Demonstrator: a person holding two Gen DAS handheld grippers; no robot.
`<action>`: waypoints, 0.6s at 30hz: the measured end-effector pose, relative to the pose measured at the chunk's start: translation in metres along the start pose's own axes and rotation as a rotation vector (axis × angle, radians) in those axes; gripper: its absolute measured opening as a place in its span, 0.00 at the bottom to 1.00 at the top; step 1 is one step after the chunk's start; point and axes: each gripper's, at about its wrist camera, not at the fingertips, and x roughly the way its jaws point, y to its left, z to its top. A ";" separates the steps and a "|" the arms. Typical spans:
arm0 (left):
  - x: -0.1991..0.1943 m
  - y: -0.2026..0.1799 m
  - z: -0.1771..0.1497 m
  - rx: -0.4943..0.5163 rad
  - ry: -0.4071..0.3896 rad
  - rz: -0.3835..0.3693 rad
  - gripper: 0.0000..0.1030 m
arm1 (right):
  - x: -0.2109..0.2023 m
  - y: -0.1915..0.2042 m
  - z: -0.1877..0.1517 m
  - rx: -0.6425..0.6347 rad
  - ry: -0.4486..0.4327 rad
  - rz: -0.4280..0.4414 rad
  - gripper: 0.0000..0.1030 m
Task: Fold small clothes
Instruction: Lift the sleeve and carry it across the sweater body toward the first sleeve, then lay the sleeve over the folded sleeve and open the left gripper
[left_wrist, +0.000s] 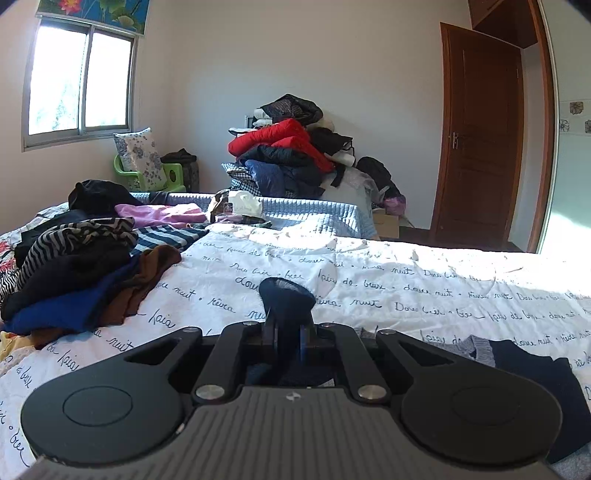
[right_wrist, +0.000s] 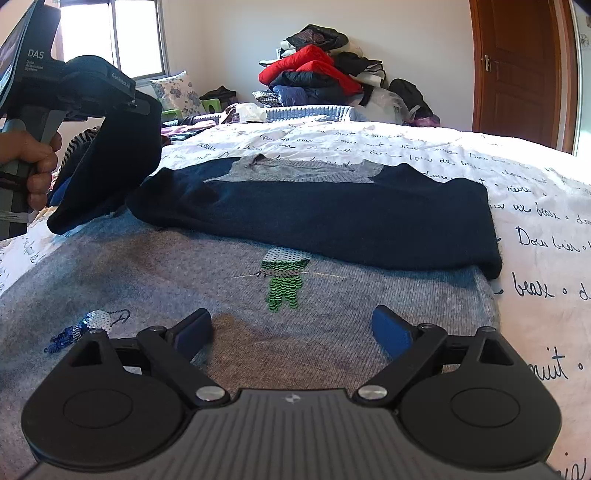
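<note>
A grey knit sweater (right_wrist: 221, 295) with navy sleeves and a green sequin figure (right_wrist: 284, 280) lies flat on the white script-printed bedsheet (right_wrist: 535, 206). One navy sleeve (right_wrist: 332, 218) is folded across its chest. My right gripper (right_wrist: 291, 325) hovers open just above the grey body, with nothing between its blue pads (right_wrist: 388, 328). My left gripper (right_wrist: 142, 105), held by a hand (right_wrist: 37, 162), is shut on the other navy sleeve (right_wrist: 110, 173) and lifts it off the bed at the sweater's left side. In the left wrist view the sleeve's cuff (left_wrist: 286, 295) sticks up from the shut left gripper (left_wrist: 287, 334).
A heap of unfolded clothes (left_wrist: 74, 266) lies on the bed's left part. Behind the bed stands a tall pile of jackets (left_wrist: 291, 155), with a green chair and pillow (left_wrist: 147, 162) under the window. A brown door (left_wrist: 484, 140) is at the right.
</note>
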 end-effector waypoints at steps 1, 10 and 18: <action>0.000 -0.006 0.001 0.003 -0.002 -0.008 0.09 | 0.000 0.000 0.000 0.000 0.001 0.002 0.93; 0.000 -0.055 0.000 0.030 -0.005 -0.085 0.09 | 0.001 0.000 0.000 0.008 0.004 0.019 0.96; -0.004 -0.089 -0.006 0.053 -0.004 -0.156 0.09 | -0.002 -0.007 -0.001 0.041 -0.008 0.039 0.96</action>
